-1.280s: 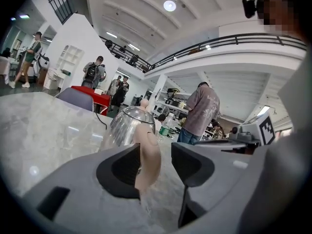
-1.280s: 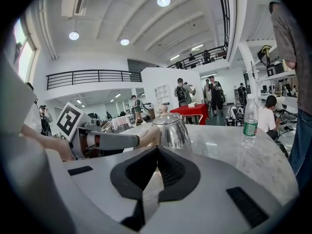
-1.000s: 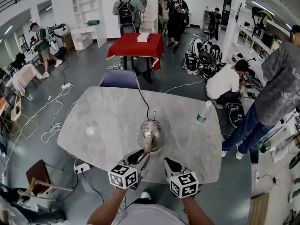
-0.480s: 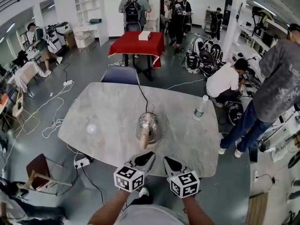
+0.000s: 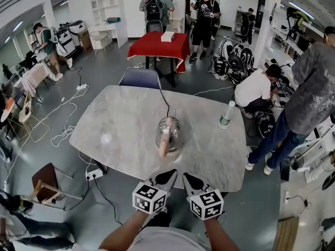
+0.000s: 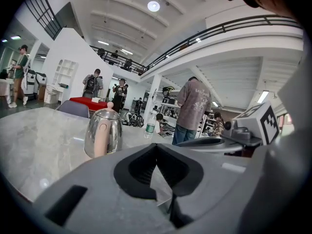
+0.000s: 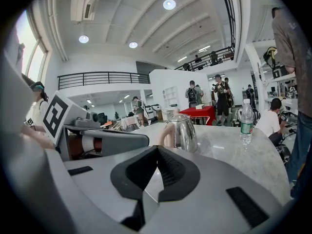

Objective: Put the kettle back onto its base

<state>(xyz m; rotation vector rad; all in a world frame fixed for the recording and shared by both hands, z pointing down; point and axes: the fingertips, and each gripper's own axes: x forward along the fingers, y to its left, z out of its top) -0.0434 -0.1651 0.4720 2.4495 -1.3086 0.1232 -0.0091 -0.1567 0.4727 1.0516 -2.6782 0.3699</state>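
Note:
A steel kettle point(image 5: 168, 134) with a pale pink handle stands upright near the middle of the marble table point(image 5: 120, 114), handle toward me. A dark cord point(image 5: 162, 99) runs from it to the far edge. Any base under it is hidden. My left gripper point(image 5: 167, 175) and right gripper point(image 5: 187, 179) hover side by side off the table's near edge, apart from the kettle, both shut on nothing. The kettle point(image 6: 103, 133) sits left of the closed left gripper point(image 6: 156, 146) in its view. In the right gripper view the kettle point(image 7: 181, 130) stands beyond the closed right gripper point(image 7: 157, 148).
A water bottle point(image 5: 226, 115) stands at the table's right side. A blue chair point(image 5: 140, 78) is tucked at the far edge. People stand and crouch to the right point(image 5: 309, 98). Cables and a power strip point(image 5: 94, 172) lie on the floor at left.
Both grippers have drawn back from the kettle toward me. The left gripper, earlier at the kettle's handle, is now off the table edge with its jaws closed.

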